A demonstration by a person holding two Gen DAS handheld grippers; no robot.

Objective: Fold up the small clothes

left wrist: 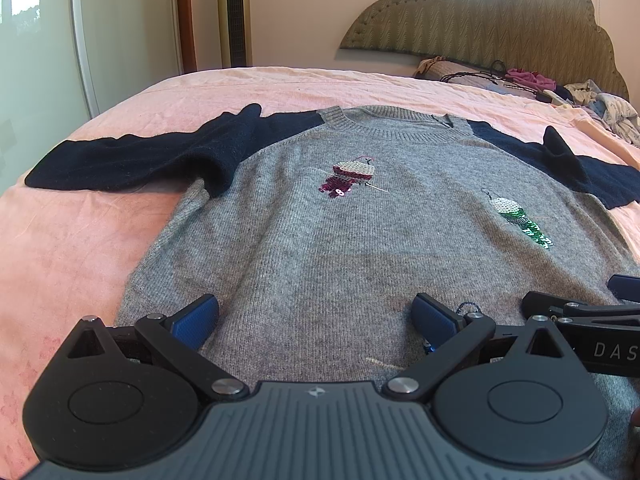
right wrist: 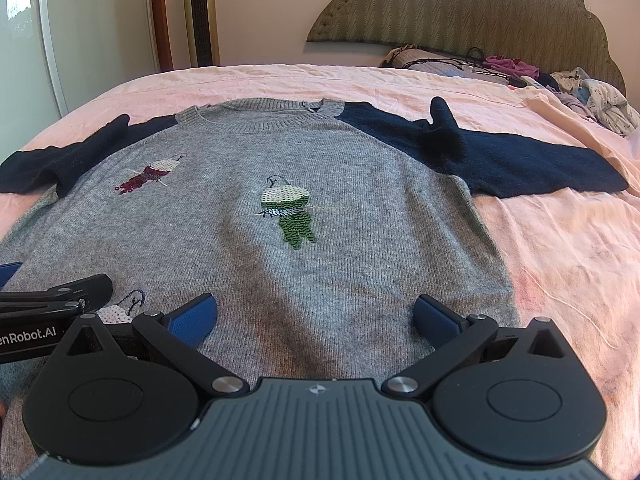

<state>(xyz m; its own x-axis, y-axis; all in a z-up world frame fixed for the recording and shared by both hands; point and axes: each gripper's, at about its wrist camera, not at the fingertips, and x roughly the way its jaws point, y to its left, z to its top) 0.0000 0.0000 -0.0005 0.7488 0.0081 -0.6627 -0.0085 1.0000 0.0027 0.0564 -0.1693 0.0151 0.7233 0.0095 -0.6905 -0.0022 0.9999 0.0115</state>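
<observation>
A grey sweater point(left wrist: 320, 232) with dark navy sleeves lies face up and spread flat on a bed covered by a pink sheet point(left wrist: 80, 240), its neck pointing away from both claws and its lower part running under them. The left claw point(left wrist: 316, 320) hangs just over the sweater's lower front with its two blue-padded fingers point(left wrist: 196, 320) spread wide apart and nothing between them. Ahead of it and slightly to its right sits a purple sequin patch point(left wrist: 352, 178); farther to its right is a green sequin patch point(left wrist: 520, 220). The left sleeve point(left wrist: 132, 160) stretches out ahead and to the left of this claw, bunched where it meets the body. The right claw point(right wrist: 316, 318) is close beside the left one, also low over the grey knit, its fingers likewise spread wide and empty; the green patch lies straight ahead of it, and the right sleeve point(right wrist: 520, 160) reaches out ahead and to its right, with a fold standing up near the shoulder. A third, white sequin patch point(right wrist: 116, 314) peeks out just left of the right claw, partly hidden by the left claw's body. Far ahead, a padded headboard point(right wrist: 460, 8) rises behind a heap of loose clothes point(right wrist: 580, 92), and a tall tower fan point(right wrist: 200, 12) stands against the wall to the far left.
</observation>
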